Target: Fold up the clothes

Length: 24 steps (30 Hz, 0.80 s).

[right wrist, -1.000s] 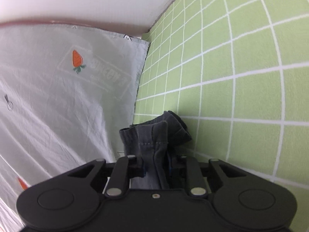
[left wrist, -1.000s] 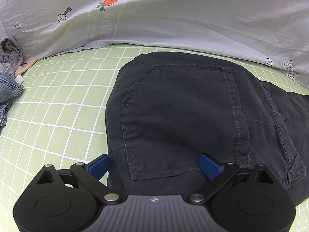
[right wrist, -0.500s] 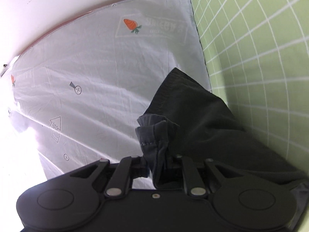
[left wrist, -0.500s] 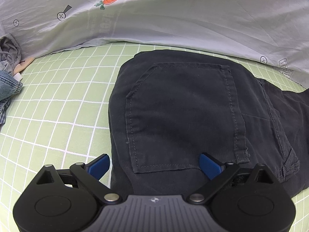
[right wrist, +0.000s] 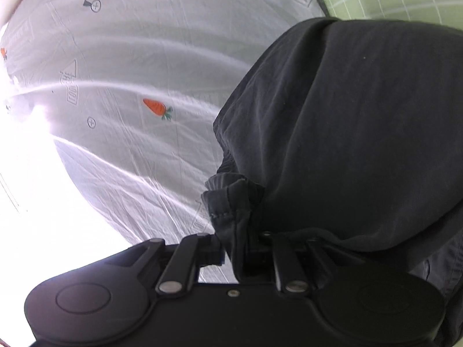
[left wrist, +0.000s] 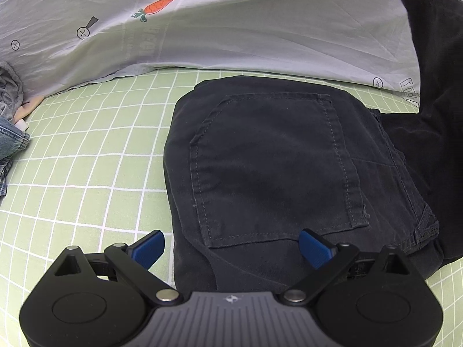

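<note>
Blue pads tip the left gripper (left wrist: 231, 244), whose jaws stand wide apart and grasp nothing. Between and just ahead of them lie the black trousers (left wrist: 275, 167), folded flat on a bed covered by a green sheet (left wrist: 86, 159) with a white grid. A stitched back pocket (left wrist: 277, 162) faces up directly in front of the jaws, and the waistband edge sits nearest them; whether either pad touches the cloth cannot be told. To the right of the jaws, one trouser leg rises off the bed and runs up out of the top right corner of the left wrist view. Beyond the trousers lies a pale grey quilt (left wrist: 231, 29) printed with small orange carrots and circled crosses. Far to the left of the jaws, at the edge of the view, sit some crumpled grey cloth (left wrist: 10, 92) and a bit of blue denim (left wrist: 10, 141).

The right gripper (right wrist: 235, 248) has its jaws clenched on a bunched, stitched hem (right wrist: 228, 202) of the same trousers. From that grip the dark fabric drapes away to the right of the jaws and fills much of the right wrist view. To the left and beyond the jaws spreads the carrot-print quilt, washed out by bright light at the far left. A patch of the green sheet shows at the upper right.
</note>
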Each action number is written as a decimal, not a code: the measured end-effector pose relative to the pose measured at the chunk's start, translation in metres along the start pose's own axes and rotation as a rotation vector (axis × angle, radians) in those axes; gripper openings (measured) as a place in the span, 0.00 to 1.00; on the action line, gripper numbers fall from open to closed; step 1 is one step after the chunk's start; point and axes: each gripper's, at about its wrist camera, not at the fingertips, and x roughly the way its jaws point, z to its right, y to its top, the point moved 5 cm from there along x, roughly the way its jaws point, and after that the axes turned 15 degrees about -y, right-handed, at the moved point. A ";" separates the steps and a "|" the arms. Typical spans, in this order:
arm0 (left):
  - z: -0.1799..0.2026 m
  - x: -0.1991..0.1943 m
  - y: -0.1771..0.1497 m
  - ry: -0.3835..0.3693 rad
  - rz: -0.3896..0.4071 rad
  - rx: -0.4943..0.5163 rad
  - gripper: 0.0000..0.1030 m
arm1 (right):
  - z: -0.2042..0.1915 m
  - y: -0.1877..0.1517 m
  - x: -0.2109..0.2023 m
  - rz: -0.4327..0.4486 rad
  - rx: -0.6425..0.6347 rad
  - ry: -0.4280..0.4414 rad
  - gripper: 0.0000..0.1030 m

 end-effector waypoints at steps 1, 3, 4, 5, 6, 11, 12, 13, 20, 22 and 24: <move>0.000 -0.001 -0.001 -0.003 -0.001 0.004 0.96 | 0.003 -0.010 0.008 -0.026 -0.002 -0.008 0.12; -0.001 -0.002 -0.002 -0.006 -0.003 0.011 0.96 | 0.011 -0.026 0.022 -0.071 0.003 -0.035 0.12; -0.001 -0.002 -0.003 -0.006 -0.005 0.015 0.96 | 0.017 -0.035 0.028 -0.095 0.005 -0.054 0.12; -0.001 -0.003 -0.004 -0.005 -0.007 0.020 0.96 | 0.022 -0.043 0.034 -0.115 0.002 -0.072 0.12; -0.002 -0.004 -0.005 -0.005 -0.008 0.023 0.96 | 0.028 -0.050 0.039 -0.136 -0.001 -0.091 0.12; -0.007 -0.006 -0.010 -0.019 -0.010 0.000 0.96 | 0.061 -0.077 0.057 -0.221 -0.050 -0.247 0.12; -0.008 -0.007 -0.012 -0.018 -0.011 -0.001 0.94 | 0.069 -0.082 0.058 -0.233 -0.062 -0.286 0.12; -0.009 -0.007 -0.013 -0.017 -0.012 -0.001 0.95 | 0.077 -0.086 0.060 -0.244 -0.071 -0.324 0.11; -0.014 -0.012 -0.019 -0.026 -0.009 -0.035 0.95 | 0.102 -0.082 0.061 -0.252 -0.033 -0.448 0.15; -0.015 -0.014 -0.021 -0.031 -0.007 -0.049 0.95 | 0.097 -0.081 0.063 -0.256 -0.041 -0.453 0.45; -0.015 -0.017 -0.021 -0.030 -0.003 -0.052 0.95 | 0.091 -0.082 0.062 -0.252 -0.043 -0.432 0.72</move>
